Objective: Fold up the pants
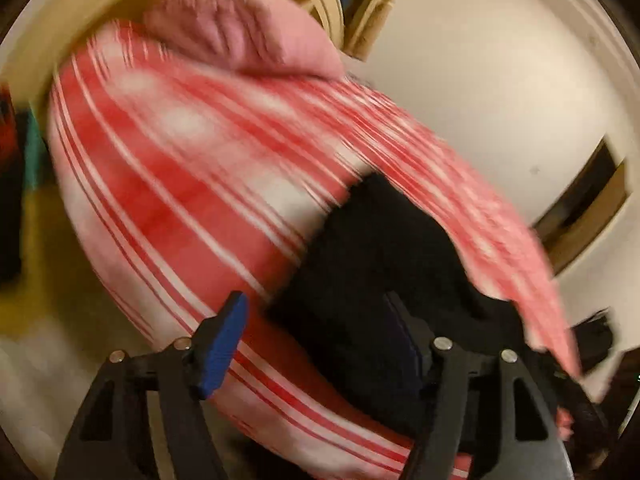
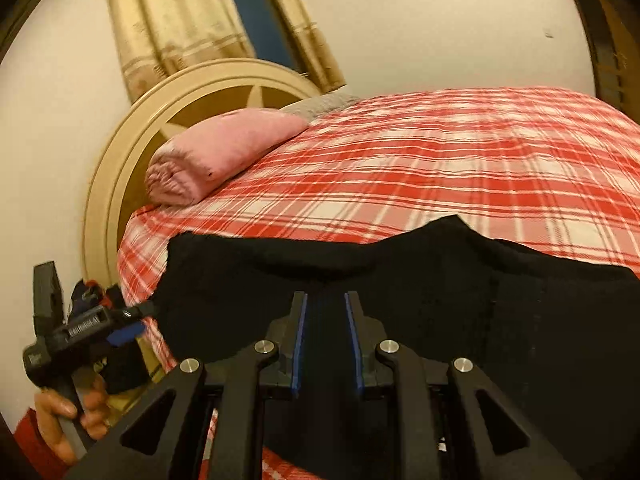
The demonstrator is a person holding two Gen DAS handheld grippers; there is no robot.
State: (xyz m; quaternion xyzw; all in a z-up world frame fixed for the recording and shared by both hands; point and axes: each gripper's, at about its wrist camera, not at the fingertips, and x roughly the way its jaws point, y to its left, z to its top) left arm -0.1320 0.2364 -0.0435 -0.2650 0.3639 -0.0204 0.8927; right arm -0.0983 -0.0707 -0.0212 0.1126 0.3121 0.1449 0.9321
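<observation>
Black pants (image 2: 400,280) lie spread over the near edge of the bed, their far edge wavy. My right gripper (image 2: 326,296) is shut on a ribbed fold of the pants, which fills the narrow gap between its blue pads. My left gripper (image 2: 132,320) sits at the left corner of the pants, off the bed's side, held by a person's hand (image 2: 60,412). In the blurred left wrist view my left gripper (image 1: 316,304) stands with its jaws wide apart. The black pants (image 1: 360,260) lie between the fingers, and the pads do not press on them.
The bed carries a red-and-white plaid sheet (image 2: 440,160). A rolled pink blanket (image 2: 216,152) lies at its head, against a round cream headboard (image 2: 132,136). Gold curtains (image 2: 180,20) hang on the wall behind. The bed's left side drops off beside my left gripper.
</observation>
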